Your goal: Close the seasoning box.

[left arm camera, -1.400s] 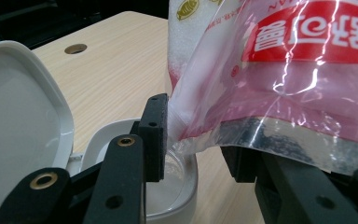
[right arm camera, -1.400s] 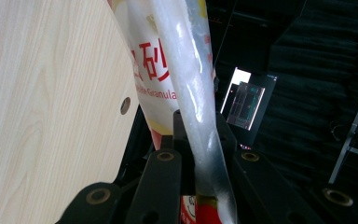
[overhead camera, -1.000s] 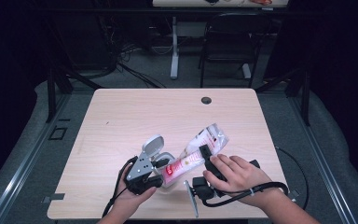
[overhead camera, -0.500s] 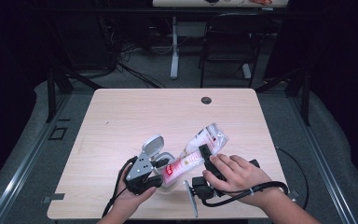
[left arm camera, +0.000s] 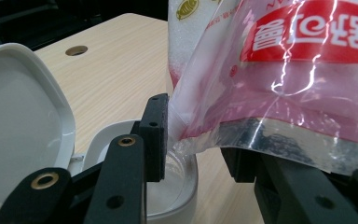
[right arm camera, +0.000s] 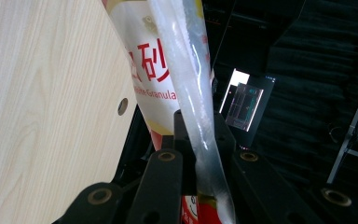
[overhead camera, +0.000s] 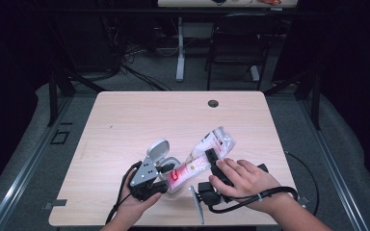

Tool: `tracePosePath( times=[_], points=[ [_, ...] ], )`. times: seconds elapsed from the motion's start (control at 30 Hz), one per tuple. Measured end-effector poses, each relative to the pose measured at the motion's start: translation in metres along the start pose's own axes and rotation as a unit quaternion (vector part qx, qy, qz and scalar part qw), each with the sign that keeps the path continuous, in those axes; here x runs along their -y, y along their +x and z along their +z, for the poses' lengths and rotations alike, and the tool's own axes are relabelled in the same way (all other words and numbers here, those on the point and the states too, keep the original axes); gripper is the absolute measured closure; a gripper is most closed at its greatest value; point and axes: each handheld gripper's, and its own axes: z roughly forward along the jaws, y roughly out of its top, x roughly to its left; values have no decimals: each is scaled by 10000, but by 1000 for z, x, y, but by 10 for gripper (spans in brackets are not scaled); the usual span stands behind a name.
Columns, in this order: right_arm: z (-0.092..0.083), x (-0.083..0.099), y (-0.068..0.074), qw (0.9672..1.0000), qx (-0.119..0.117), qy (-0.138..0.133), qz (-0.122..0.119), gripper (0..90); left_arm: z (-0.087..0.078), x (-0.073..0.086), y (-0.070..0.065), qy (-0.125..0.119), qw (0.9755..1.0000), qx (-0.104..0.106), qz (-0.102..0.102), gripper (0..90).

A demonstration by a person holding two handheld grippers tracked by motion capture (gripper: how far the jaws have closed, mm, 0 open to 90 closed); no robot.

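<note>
A clear sugar bag (overhead camera: 207, 154) with a red label is held tilted, its lower corner dipping into a white container (overhead camera: 171, 167) whose flip lid (overhead camera: 158, 148) stands open. My right gripper (overhead camera: 212, 159) is shut on the bag's edge; in the right gripper view the jaws (right arm camera: 200, 135) pinch the bag (right arm camera: 163, 70). My left gripper (overhead camera: 165, 174) sits at the container. In the left gripper view its jaws (left arm camera: 198, 149) flank the container's rim (left arm camera: 186, 182), the lid (left arm camera: 18, 116) is at the left, and the bag (left arm camera: 298, 70) hangs above, hiding part of the right jaw.
The wooden table (overhead camera: 139, 115) has a round cable hole (overhead camera: 213, 103) near its far edge. Both hands work close to the table's near edge. A chair and a table leg stand on the dark floor beyond the far edge.
</note>
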Motion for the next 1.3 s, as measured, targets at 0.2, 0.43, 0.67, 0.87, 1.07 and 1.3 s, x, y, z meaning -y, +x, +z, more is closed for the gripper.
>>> tracePosePath(
  times=[0.2, 0.43, 0.67, 0.87, 1.07, 1.3],
  points=[
    [0, 0, 0, 10000, 11, 7, 1, 857, 0, 0, 0, 4, 10000, 3, -3, 651],
    [0, -1, -2, 10000, 3, -12, -25, 858, 0, 0, 0, 12, 10000, -5, -3, 650],
    [-1, -1, -3, 10000, 4, 20, -40, 858, 0, 0, 0, 15, 10000, -10, -4, 651],
    [0, -2, -4, 10000, 19, -7, -18, 859, 0, 0, 0, 14, 10000, -4, -13, 651],
    [0, -2, -5, 10000, 21, -2, -38, 860, 0, 0, 1, 7, 10000, -1, -24, 651],
    [-1, -2, -7, 10000, 10, 30, -86, 861, 0, 0, 0, 0, 10000, 17, -43, 651]
  ],
)
